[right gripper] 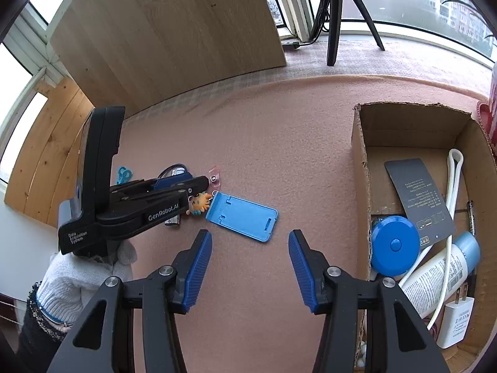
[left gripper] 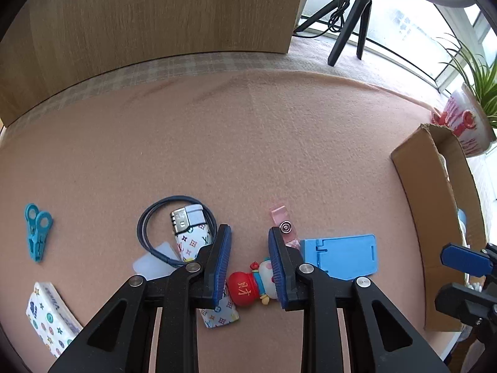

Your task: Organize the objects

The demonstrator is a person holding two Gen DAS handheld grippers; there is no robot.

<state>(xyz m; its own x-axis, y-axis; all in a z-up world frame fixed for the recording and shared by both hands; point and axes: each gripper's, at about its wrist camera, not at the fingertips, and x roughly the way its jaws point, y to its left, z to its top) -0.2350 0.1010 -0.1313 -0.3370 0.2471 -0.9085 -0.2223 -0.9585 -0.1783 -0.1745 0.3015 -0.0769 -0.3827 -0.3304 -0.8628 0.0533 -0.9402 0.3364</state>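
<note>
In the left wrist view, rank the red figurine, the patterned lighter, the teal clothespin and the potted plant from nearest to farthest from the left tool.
1. Red figurine: between the open fingers of the left tool.
2. Patterned lighter: just left, beside the left finger.
3. Teal clothespin: far left on the cloth.
4. Potted plant: far right, beyond the cardboard box.

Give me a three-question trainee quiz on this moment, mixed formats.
1. True or false: the right gripper holds the blue phone stand.
2. Which item sits between the left gripper fingers? A) teal clip B) small figurine C) lighter
3. Fill in: the round blue tape measure lies inside the ____.

Key: 1 false, it is open and empty. 2 B. 3 cardboard box.
</note>
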